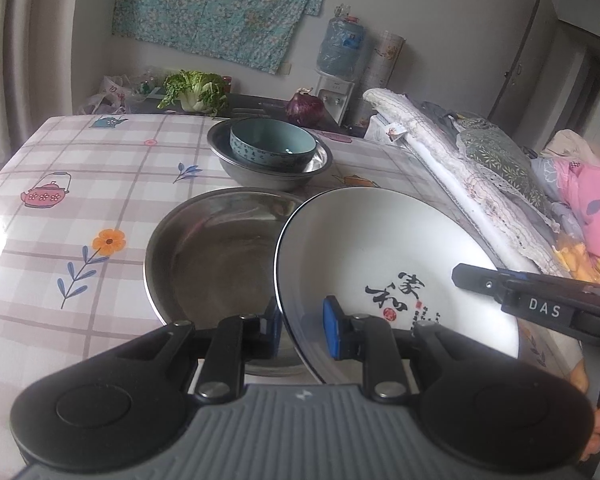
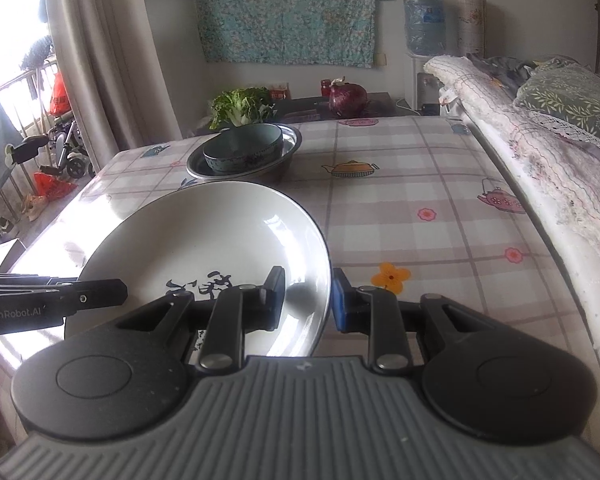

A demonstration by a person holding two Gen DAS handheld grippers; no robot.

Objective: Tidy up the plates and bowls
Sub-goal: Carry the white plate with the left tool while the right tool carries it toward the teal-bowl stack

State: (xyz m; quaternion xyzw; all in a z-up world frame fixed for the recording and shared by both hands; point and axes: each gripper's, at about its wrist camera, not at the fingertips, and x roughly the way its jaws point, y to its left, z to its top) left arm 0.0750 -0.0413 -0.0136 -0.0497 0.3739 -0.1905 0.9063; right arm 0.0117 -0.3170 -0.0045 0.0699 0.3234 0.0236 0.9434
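A white plate (image 1: pixel 380 248) with black calligraphy is held up above the table by both grippers. My left gripper (image 1: pixel 300 332) is shut on its left rim. My right gripper (image 2: pixel 306 300) is shut on the right rim of the plate (image 2: pixel 204 240); it also shows at the right of the left wrist view (image 1: pixel 512 292). An empty steel plate (image 1: pixel 216 256) lies on the table under and left of the white plate. Farther back, a teal bowl (image 1: pixel 272 144) sits inside a steel basin (image 1: pixel 268 176); both show in the right wrist view, bowl (image 2: pixel 242 148), basin (image 2: pixel 286 148).
The table (image 2: pixel 420 220) has a checked cloth with teapot and flower prints. A bed with folded bedding (image 2: pixel 540 120) runs along its right side. Greens (image 2: pixel 240 106), a red cabbage (image 2: pixel 347 98) and a water dispenser (image 2: pixel 424 28) stand behind.
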